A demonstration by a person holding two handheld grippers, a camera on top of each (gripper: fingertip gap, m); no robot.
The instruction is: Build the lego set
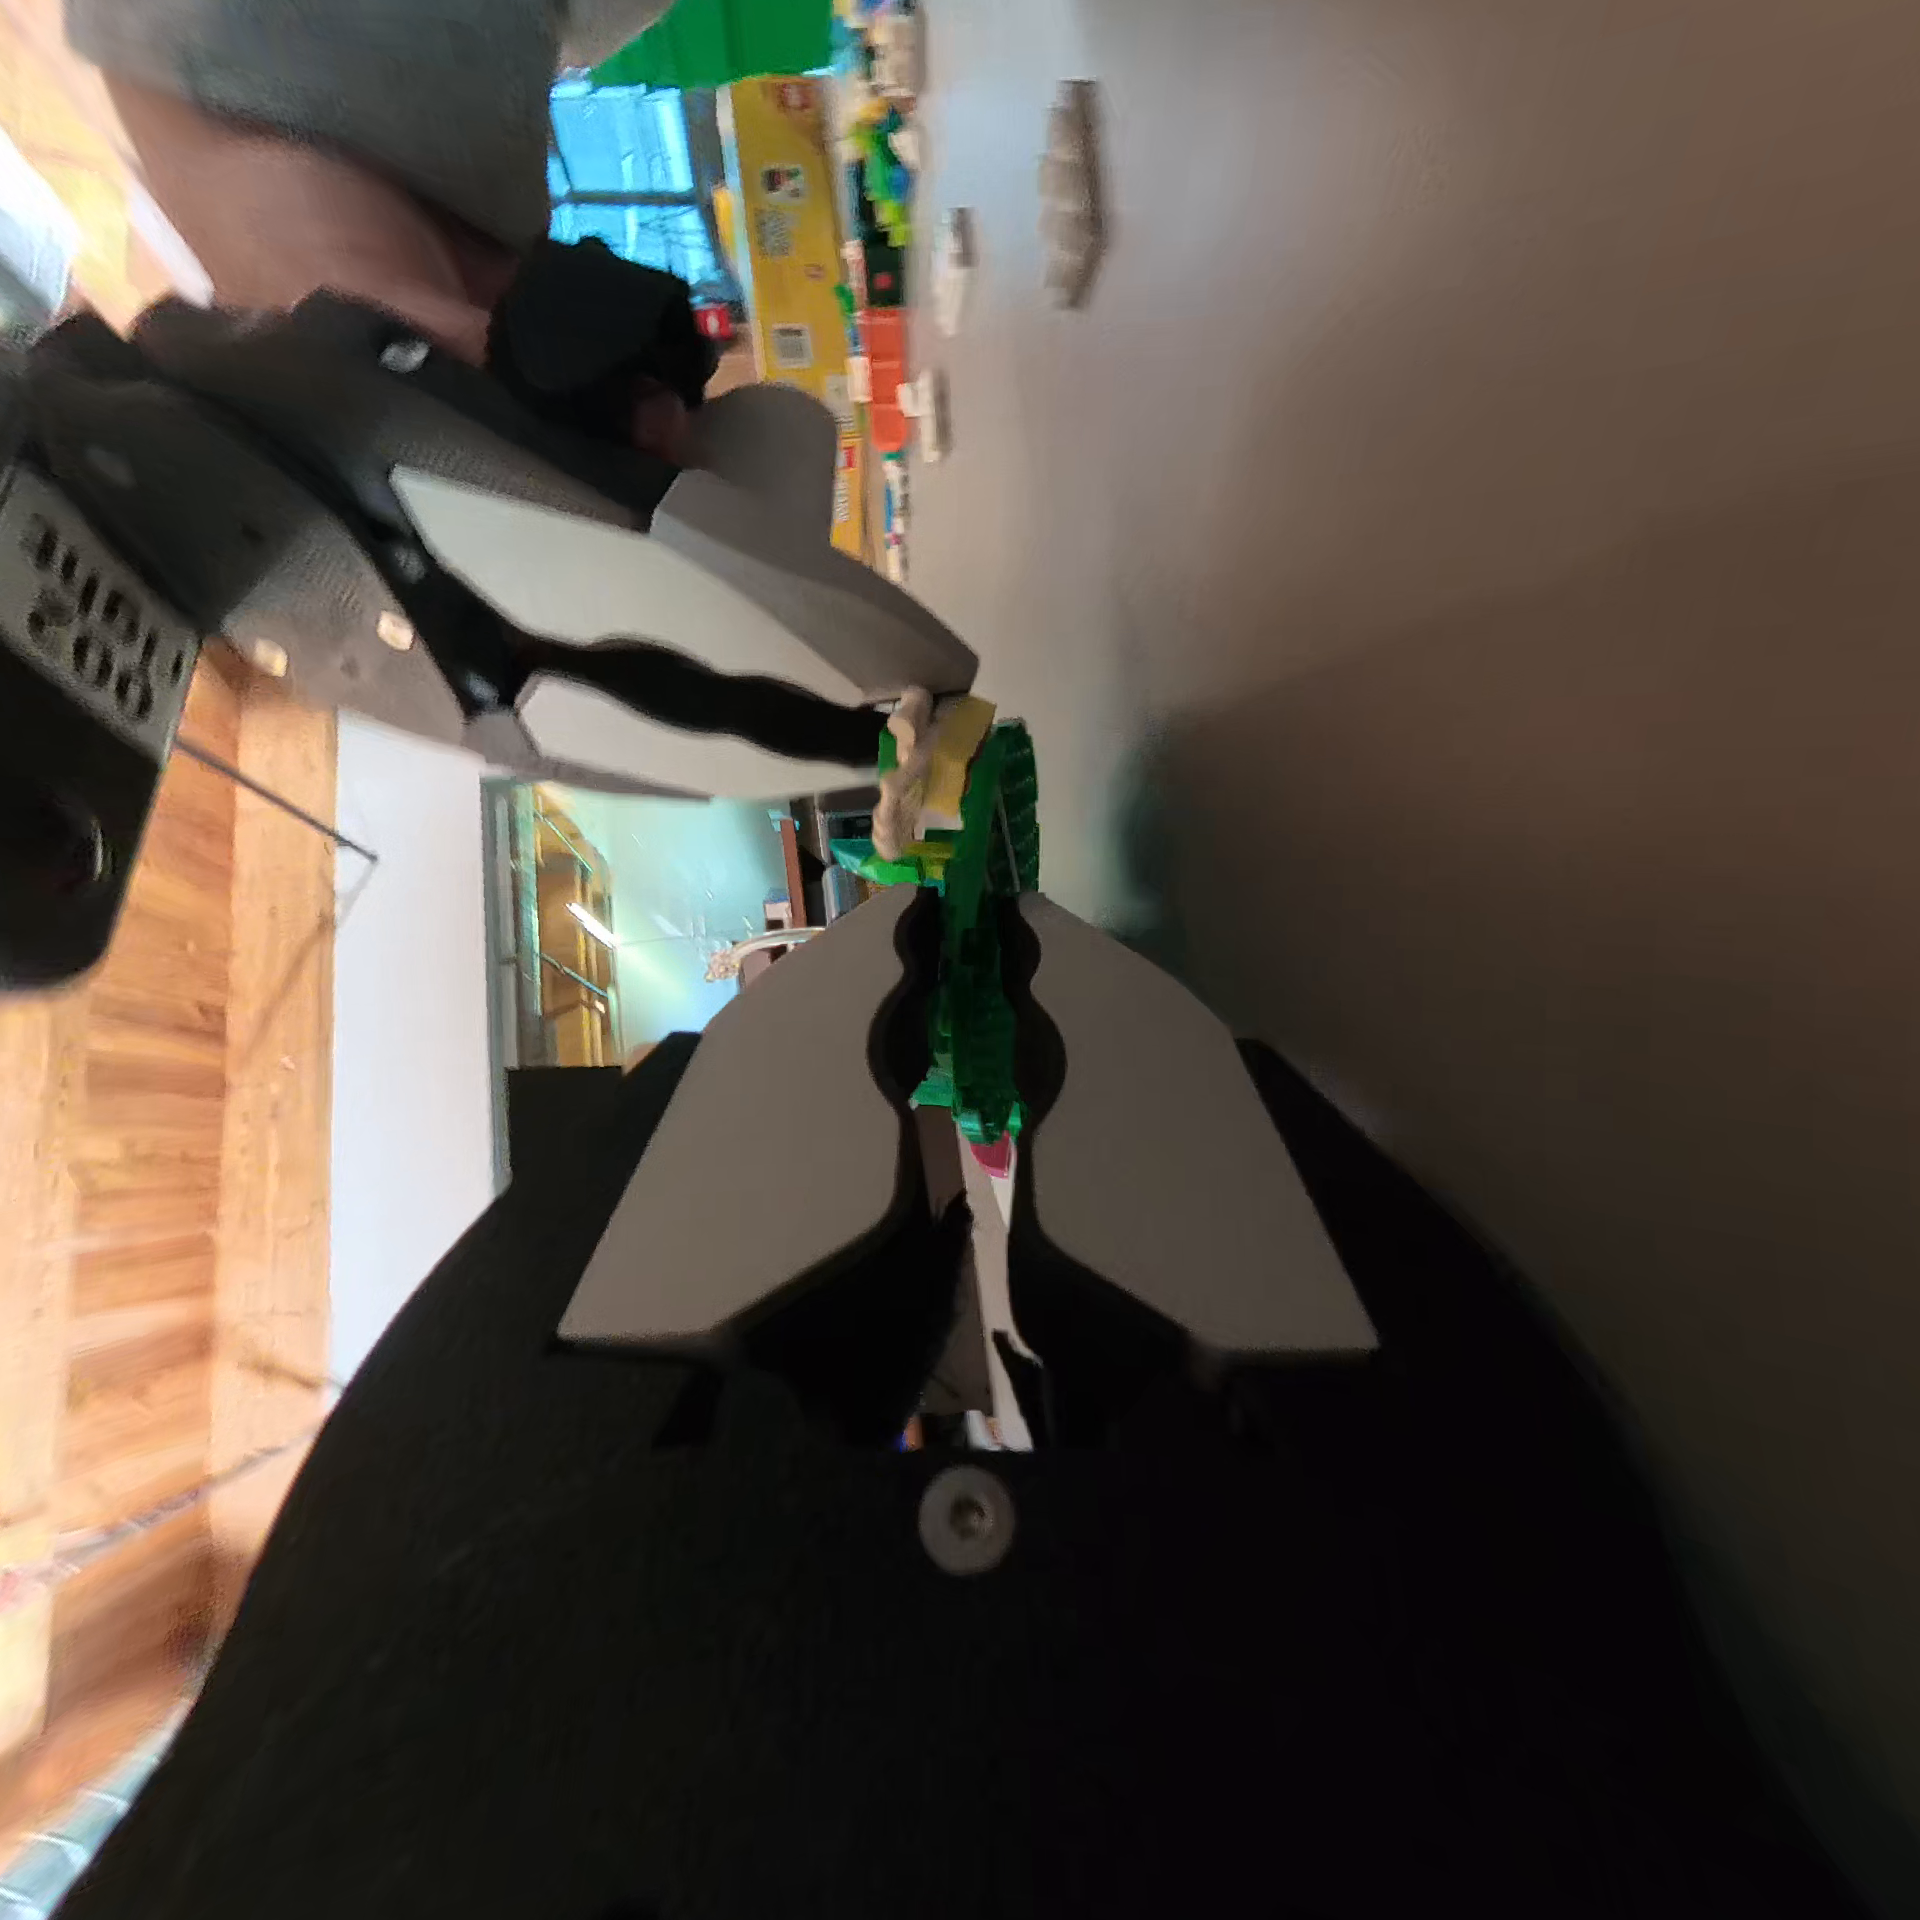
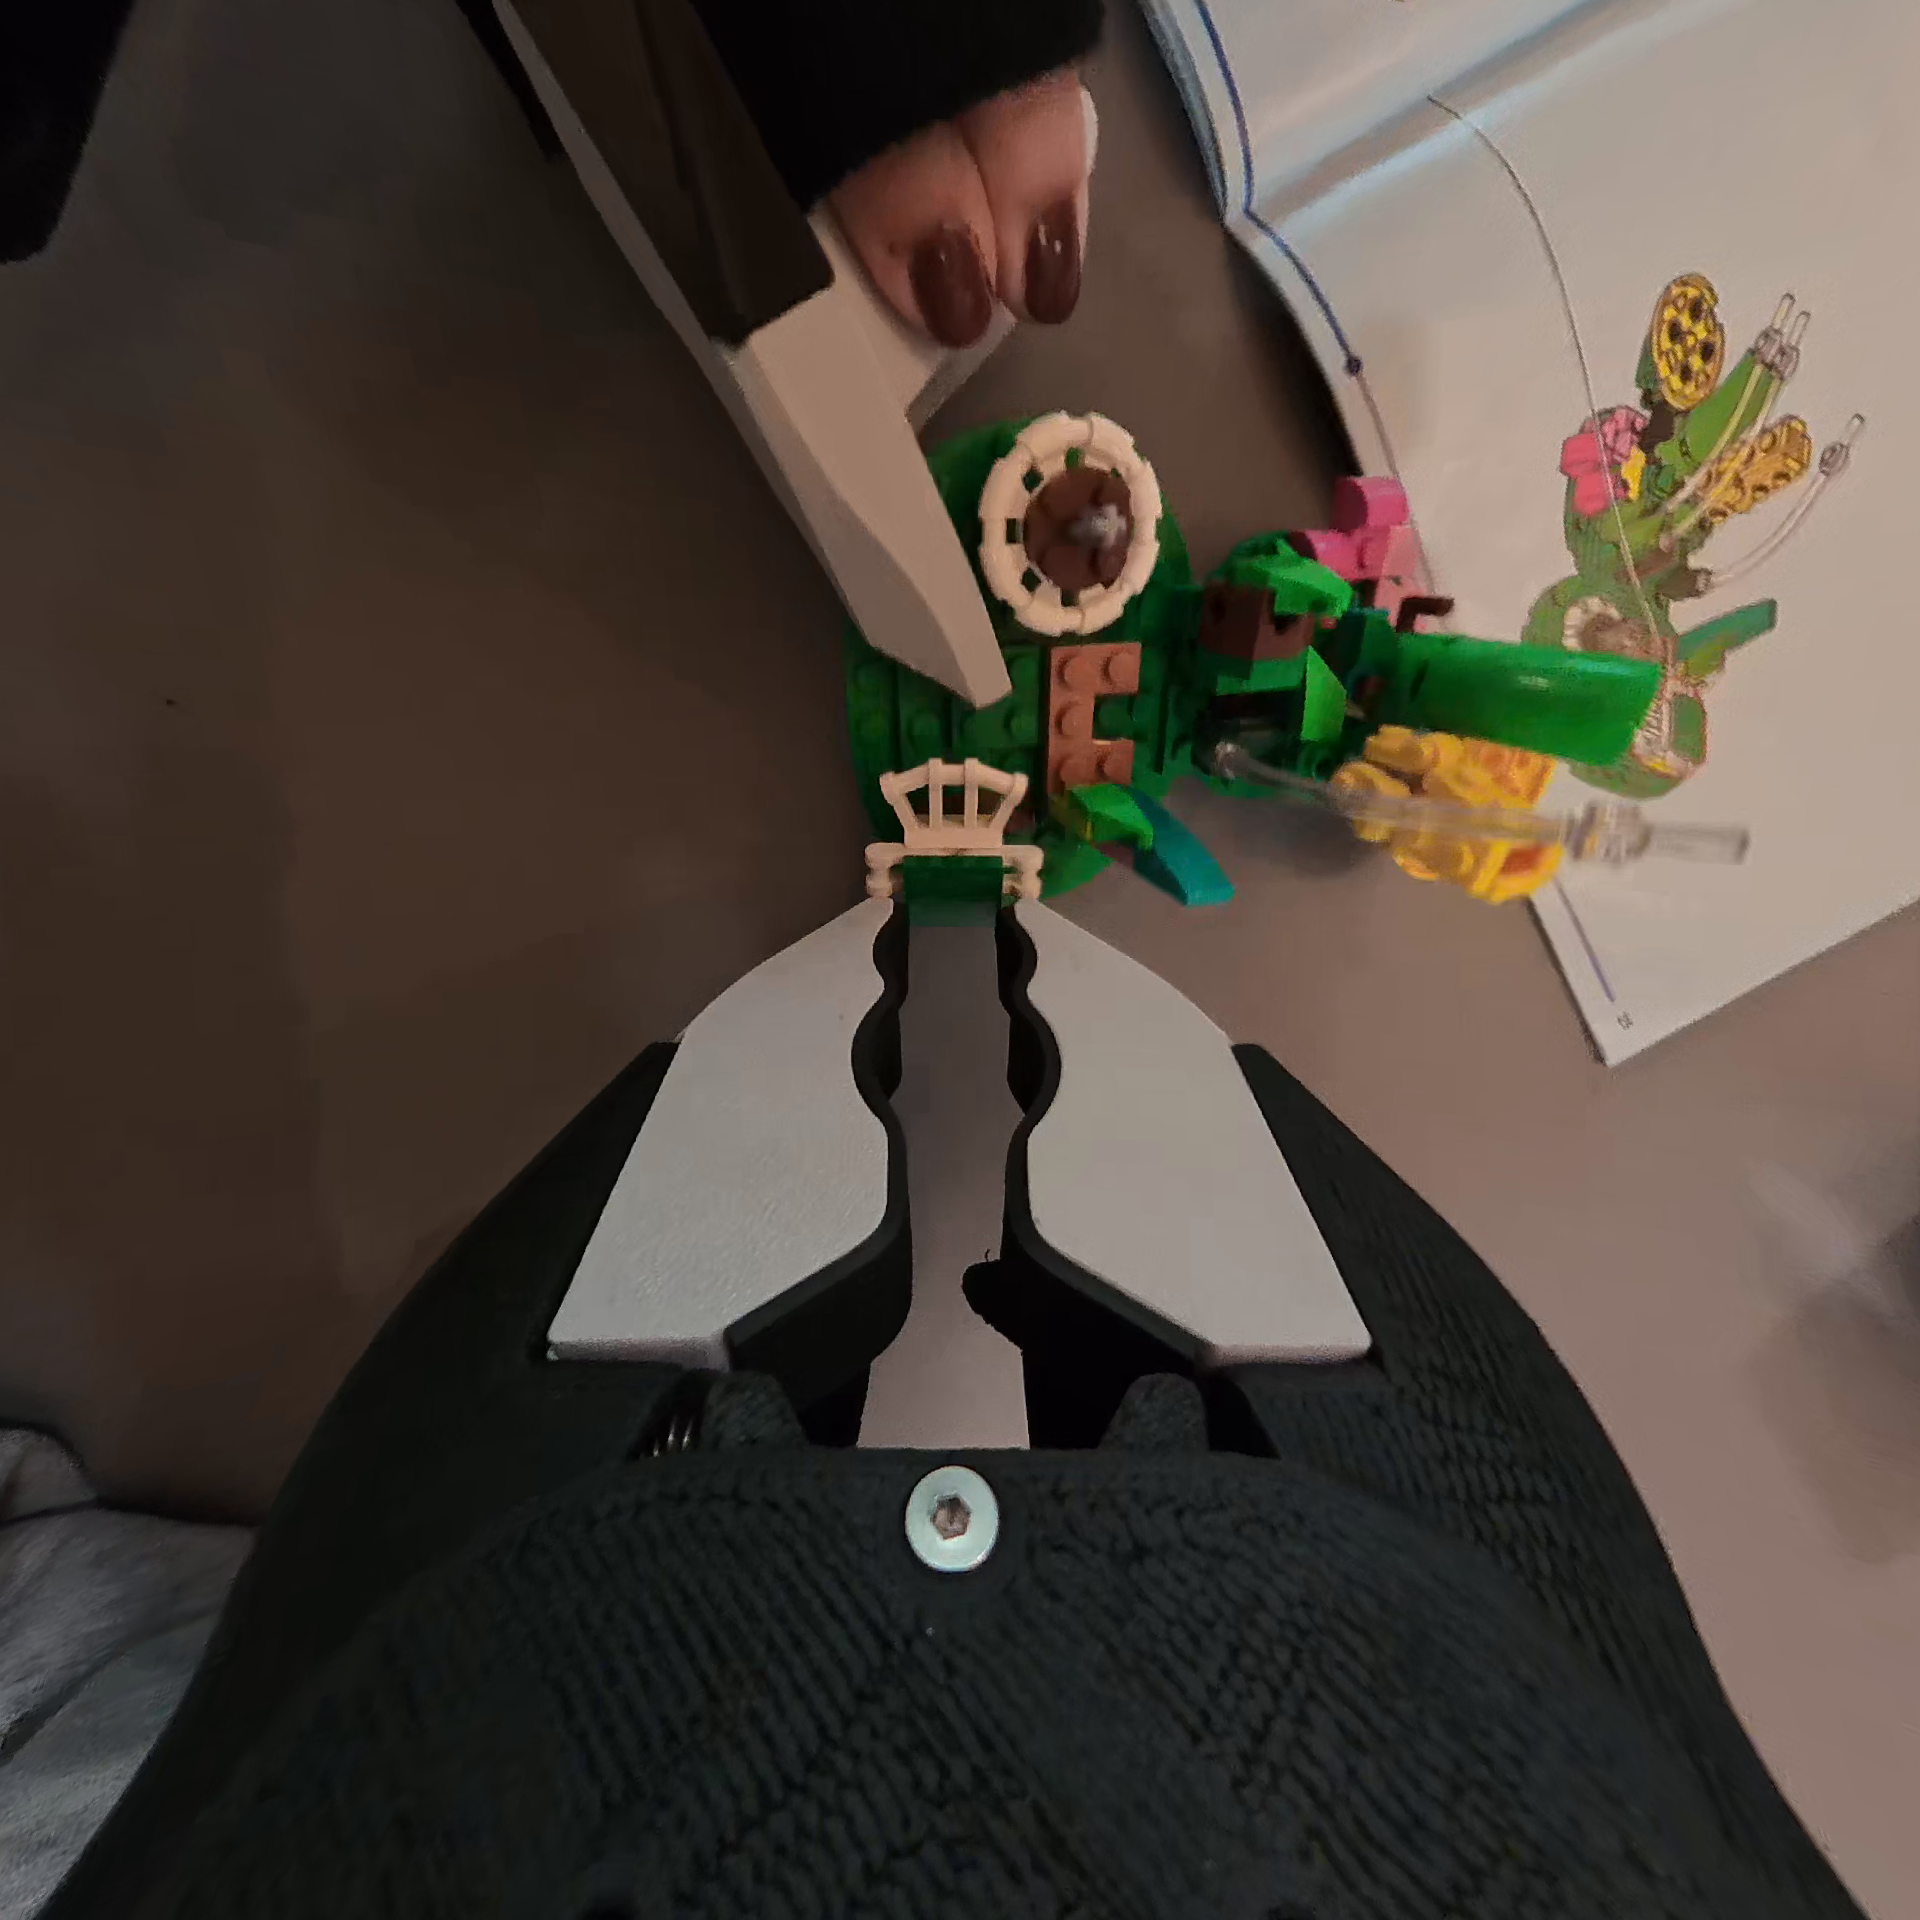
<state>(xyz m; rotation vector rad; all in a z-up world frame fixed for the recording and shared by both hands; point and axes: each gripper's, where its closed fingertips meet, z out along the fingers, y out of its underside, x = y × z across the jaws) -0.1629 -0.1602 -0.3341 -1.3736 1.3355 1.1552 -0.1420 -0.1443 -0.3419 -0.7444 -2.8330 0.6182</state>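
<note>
Right tool [image 2: 948, 902] gripping green model's [image 2: 1049, 717] near edge, left tool [image 1: 968, 909] clamping it

Left wrist view: green lego model [image 1: 982, 997] mostly hidden between the jaws; loose bricks [image 1: 894, 312] far beyond the tips blurred, kinds unreadable. Right wrist view: instruction booklet [image 2: 1558, 312] right of the jaws cut off by the edge; white fence piece [image 2: 951, 831] partly hidden at the tips.

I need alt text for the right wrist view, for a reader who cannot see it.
The right tool grips a small green piece with white fence parts at the edge of a green lego model on a grey table. The left tool touches the model from above, and an instruction booklet lies to the right.
</note>
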